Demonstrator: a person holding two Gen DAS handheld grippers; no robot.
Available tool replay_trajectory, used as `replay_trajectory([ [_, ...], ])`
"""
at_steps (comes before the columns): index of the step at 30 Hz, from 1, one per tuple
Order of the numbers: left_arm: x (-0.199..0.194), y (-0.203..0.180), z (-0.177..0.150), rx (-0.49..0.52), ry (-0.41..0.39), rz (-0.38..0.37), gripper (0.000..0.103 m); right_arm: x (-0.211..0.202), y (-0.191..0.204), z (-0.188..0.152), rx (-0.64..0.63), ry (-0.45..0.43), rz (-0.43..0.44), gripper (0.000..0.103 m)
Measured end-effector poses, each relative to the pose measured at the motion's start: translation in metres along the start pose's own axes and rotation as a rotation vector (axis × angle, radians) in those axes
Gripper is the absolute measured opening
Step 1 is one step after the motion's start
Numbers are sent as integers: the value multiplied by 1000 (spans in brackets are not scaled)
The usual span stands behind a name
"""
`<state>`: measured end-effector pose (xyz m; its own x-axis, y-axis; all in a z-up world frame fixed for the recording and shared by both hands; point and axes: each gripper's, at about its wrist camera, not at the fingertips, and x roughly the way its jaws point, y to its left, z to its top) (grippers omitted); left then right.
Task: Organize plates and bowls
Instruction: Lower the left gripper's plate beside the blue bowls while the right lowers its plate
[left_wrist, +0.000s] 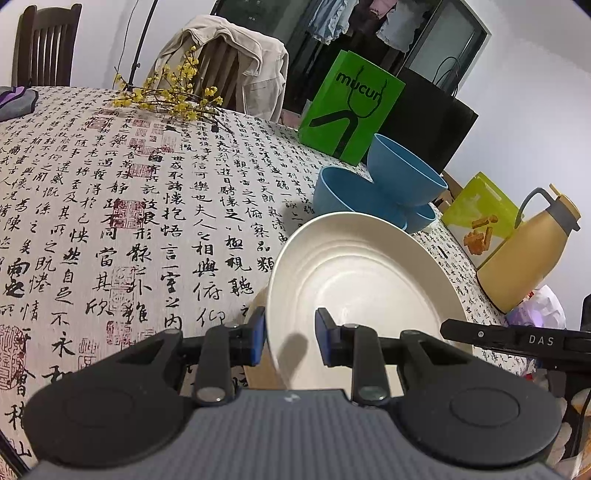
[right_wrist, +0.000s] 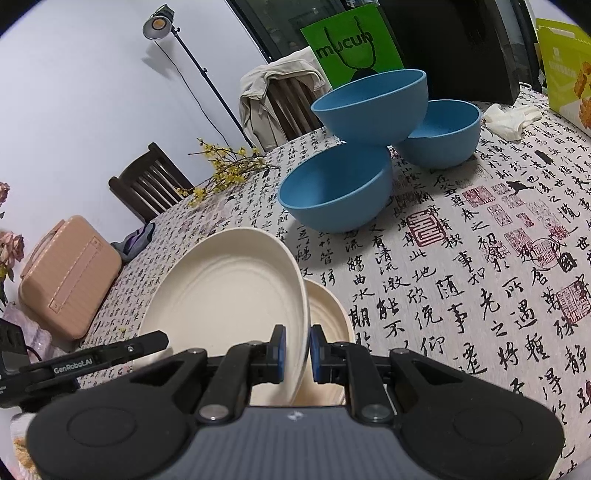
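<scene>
The cream plate (right_wrist: 229, 288) was up on edge near the front of the table (right_wrist: 480, 295), tilted over a second cream plate (right_wrist: 327, 314) lying flat just beneath it. The right gripper (right_wrist: 297, 349) had its jaws pinched shut on the rim, blue pads either side. The left gripper (left_wrist: 290, 338) was straddling the opposite rim in its own view, one pad outside and one over the plate's face, but there was a visible gap, so I'd call those jaws open, not clamping anything. Further back, three blue bowls (right_wrist: 369, 107) sat in a wobbly cluster (one perched across the rims of the other two). Biggest risk as I saw it: one thin rim pinch carrying the whole plate. If it pivoted between the pads it could swing down and clack onto the lower plate, or slip out altogether. And any nudge toward the back would probably topple that top bowl, since it looked barely balanced.
</scene>
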<state>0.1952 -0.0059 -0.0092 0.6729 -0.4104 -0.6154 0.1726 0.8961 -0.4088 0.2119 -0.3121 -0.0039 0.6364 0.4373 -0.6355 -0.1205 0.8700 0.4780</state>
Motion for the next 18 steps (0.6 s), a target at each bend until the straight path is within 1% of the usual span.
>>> replay_trajectory([
  [18, 8, 3, -7, 2, 20, 16, 28, 10, -1, -5, -17, 25, -26, 14],
])
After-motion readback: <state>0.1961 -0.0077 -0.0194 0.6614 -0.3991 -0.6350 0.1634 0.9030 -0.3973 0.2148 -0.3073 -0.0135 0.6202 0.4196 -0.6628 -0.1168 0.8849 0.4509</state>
